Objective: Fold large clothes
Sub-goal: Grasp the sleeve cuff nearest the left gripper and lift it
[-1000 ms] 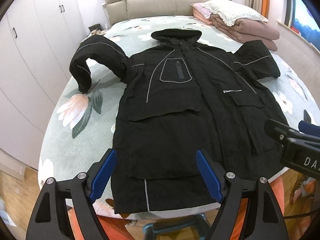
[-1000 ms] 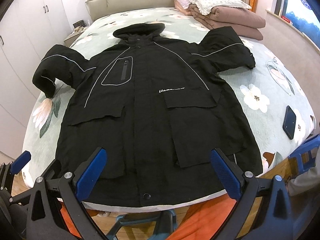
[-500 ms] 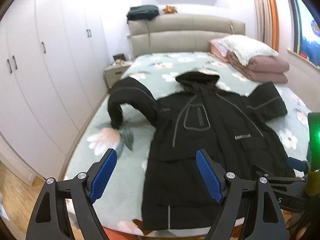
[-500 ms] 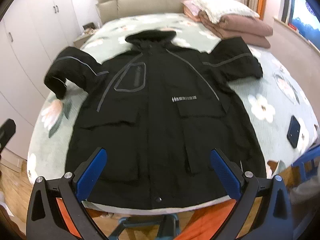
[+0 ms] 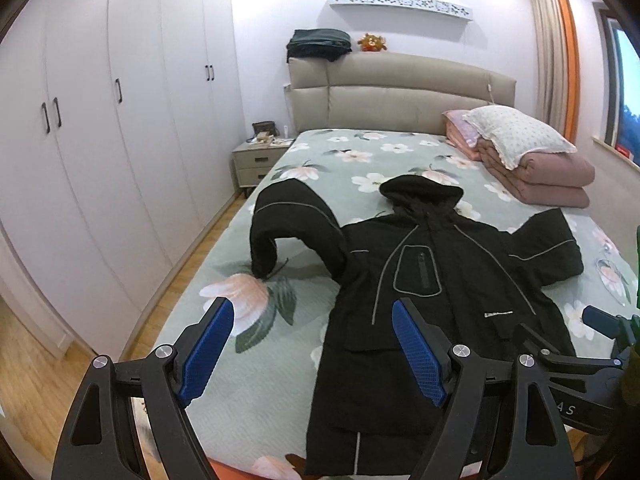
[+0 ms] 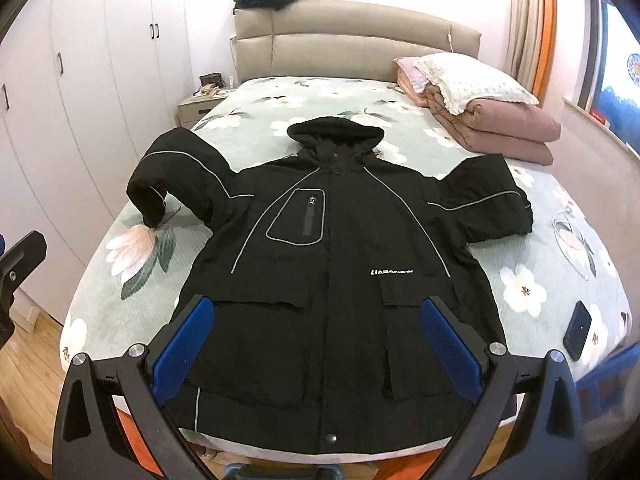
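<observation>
On the bed (image 6: 532, 240), only the right view shows a probable phone (image 6: 577, 330).

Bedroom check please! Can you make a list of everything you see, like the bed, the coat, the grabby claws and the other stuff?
Surface: bed with green floral sheet, beige headboard.
Job's things: black hooded jacket lying face up, unfolded; one sleeve humped up, the other bent back.
Clutter: phone near bed edge; pillow on folded pink quilt.
Grippers: left gripper open, empty; right gripper open, empty.
Cables: thin cord on the headboard.
Surroundings: white wardrobe, nightstand, wall shelf, curtain, wooden floor.
</observation>
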Demonstrator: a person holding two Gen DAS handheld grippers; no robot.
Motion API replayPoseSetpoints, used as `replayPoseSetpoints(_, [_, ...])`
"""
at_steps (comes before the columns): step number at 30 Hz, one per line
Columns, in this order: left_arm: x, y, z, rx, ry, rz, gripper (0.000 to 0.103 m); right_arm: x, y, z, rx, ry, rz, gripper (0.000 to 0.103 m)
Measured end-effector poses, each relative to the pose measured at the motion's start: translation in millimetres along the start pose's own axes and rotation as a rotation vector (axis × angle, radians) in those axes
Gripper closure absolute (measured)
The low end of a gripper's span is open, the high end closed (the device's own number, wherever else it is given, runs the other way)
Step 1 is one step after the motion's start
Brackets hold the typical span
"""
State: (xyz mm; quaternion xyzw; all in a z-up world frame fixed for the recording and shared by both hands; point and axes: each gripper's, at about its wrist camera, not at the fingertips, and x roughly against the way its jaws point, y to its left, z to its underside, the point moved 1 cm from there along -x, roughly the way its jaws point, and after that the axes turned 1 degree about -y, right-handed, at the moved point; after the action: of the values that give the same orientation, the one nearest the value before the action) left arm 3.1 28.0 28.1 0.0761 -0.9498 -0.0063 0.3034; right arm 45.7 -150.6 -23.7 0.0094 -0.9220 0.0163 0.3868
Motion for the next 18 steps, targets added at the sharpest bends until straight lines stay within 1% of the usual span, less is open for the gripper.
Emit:
replayPoseSetpoints(2, [-9,4,2,0.010,0.016,0.000,0.020,-10,3,1,0.007,-0.003,-0.004,0.000])
replayPoseSetpoints(5, [-33,16,9,0.037,0.048,-0.006,0.020,-37,7,3,0.028,-0.025,0.003,0.000])
replayPoseSetpoints(7, [-56,26,15,0.061,0.073,0.005,0.020,-71,10,8,0.049,-0.030,0.008,0.000])
replayPoseSetpoints(9, [-84,41,24,0.093,0.106,0.038,0.020,-108,11,15,0.070,-0.004,0.024,0.000])
replayPoseSetpoints(10, [-103,52,29,0.111,0.130,0.033,0.020,-133,12,19,0.081,0.011,0.031,0.000])
replayPoseSetpoints(11, [-118,61,32,0.127,0.147,0.025,0.020,-148,12,21,0.087,0.013,0.035,0.000])
replayPoseSetpoints(13, [-151,87,36,0.172,0.154,0.005,0.020,-186,10,24,0.090,0.020,0.043,0.000])
replayPoseSetpoints(14, [-163,97,35,0.191,0.151,0.011,0.020,-200,8,23,0.084,0.025,0.038,0.000])
replayPoseSetpoints(15, [-174,106,33,0.209,0.145,0.028,0.020,-212,7,23,0.078,0.030,0.035,0.000])
replayPoseSetpoints(17, [-205,126,27,0.271,0.146,0.117,0.020,-232,5,23,0.066,0.045,0.033,0.000])
replayPoseSetpoints(18, [-222,136,24,0.319,0.157,0.163,0.020,-244,4,25,0.059,0.057,0.031,0.000])
